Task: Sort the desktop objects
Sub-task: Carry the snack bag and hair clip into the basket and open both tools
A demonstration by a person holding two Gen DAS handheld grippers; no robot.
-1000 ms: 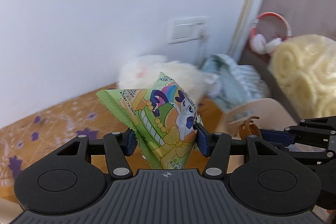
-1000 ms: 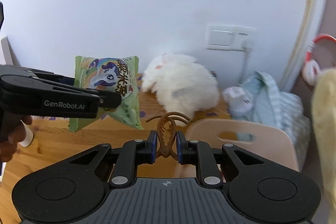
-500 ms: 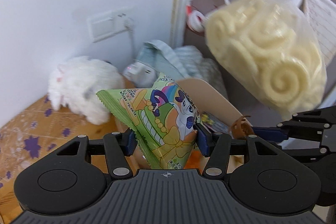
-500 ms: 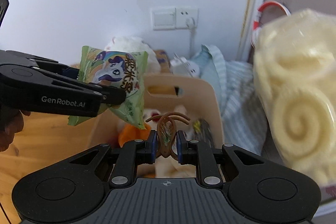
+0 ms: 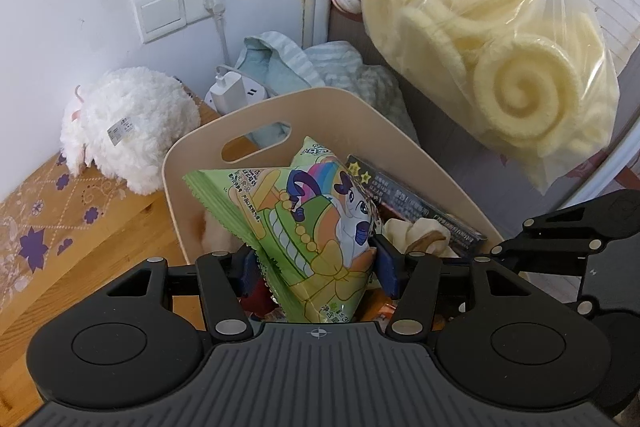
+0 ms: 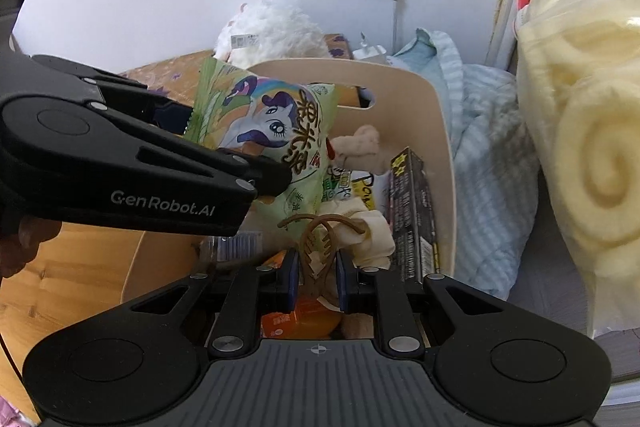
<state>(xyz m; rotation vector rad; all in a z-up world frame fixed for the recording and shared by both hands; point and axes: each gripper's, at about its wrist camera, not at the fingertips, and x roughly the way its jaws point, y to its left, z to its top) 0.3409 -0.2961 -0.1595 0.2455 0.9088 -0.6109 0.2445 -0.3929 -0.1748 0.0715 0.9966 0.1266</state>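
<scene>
Glossy plastic snack bag (image 5: 308, 215), smooth matt beige bin (image 5: 320, 115), fluffy white plush (image 5: 128, 123) far left, grippers matt black plastic w/ ribbed tops.

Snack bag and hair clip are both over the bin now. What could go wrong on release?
1. The snack bag, held in the left claw, hangs right above the hair clip in the right claw; dropped first, it could land on that claw.
2. The bin already looks crowded, so the puffy bag may settle high or slide over the rim.

Both wrist views look down, close, from either side, into the same beige bin (image 5: 404, 131).
</scene>
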